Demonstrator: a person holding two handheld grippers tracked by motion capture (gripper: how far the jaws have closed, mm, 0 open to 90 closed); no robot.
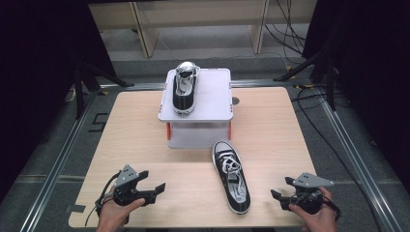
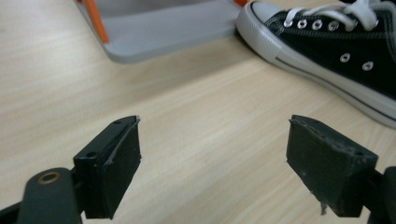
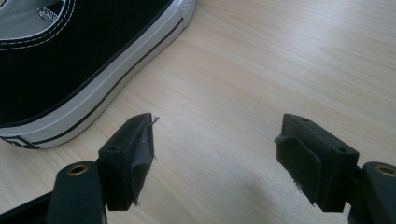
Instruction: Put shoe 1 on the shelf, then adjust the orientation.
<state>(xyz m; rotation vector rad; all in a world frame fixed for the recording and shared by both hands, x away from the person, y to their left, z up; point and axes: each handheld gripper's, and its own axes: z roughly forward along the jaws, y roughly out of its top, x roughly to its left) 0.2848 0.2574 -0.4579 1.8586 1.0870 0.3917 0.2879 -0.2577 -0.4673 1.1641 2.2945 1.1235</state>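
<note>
From above, a black canvas sneaker point(image 1: 232, 177) with white laces lies flat on the pale wooden table point(image 1: 135, 145) between the left gripper point(image 1: 153, 184) and the right gripper point(image 1: 282, 188), both gaping wide; its mate point(image 1: 184, 89) sits on the grey two-tier stand point(image 1: 212, 96). In the left gripper view the sneaker's heel is cut off and its rubber toe lies ahead to the right of the spread jaws. The right gripper view crops all but its heel end, up and left of parted jaws.

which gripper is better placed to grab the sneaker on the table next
Right, probably. The right gripper is open, and its own view shows the sneaker heel just beside its jaws. The left gripper, also open, sits farther off.
</note>
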